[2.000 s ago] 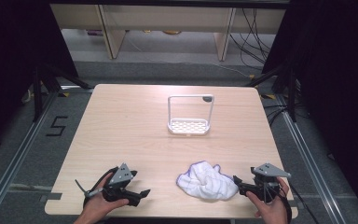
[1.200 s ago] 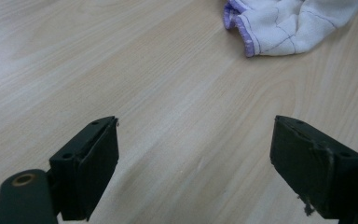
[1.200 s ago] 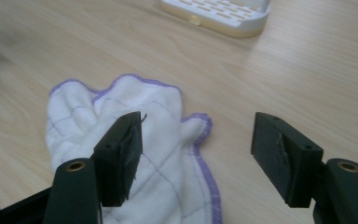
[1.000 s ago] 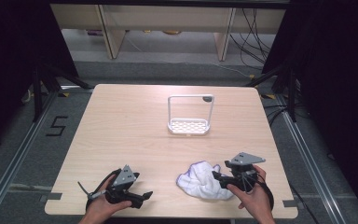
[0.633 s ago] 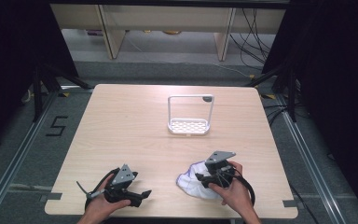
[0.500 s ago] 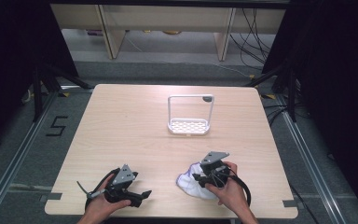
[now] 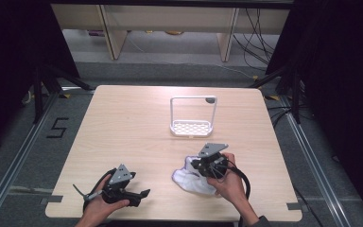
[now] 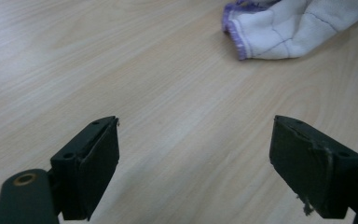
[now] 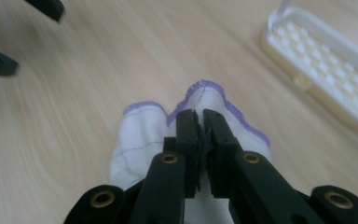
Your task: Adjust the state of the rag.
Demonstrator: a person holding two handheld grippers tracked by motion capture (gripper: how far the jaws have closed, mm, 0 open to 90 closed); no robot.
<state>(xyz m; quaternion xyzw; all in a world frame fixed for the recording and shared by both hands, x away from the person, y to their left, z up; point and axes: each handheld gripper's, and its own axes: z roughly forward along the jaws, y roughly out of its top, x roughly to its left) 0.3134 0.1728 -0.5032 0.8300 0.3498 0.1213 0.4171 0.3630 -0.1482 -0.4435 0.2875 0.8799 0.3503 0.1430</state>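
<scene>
The right gripper (image 9: 201,140) is pinched on the white cloth (image 9: 140,135) near the surface's front edge (left gripper (image 8: 196,154) open, empty), so lift slowly.

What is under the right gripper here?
The white cloth lies bunched on the table beneath the right gripper, whose jaws are closed on a fold. The cloth's middle is covered.

Only readable mark: black digit "5" (image 7: 57,127), taped on grey floor (image 7: 23,156) left of counter (image 7: 123,127), seen in high view. No other text, label, brand or sign legible in either gripper view.
</scene>
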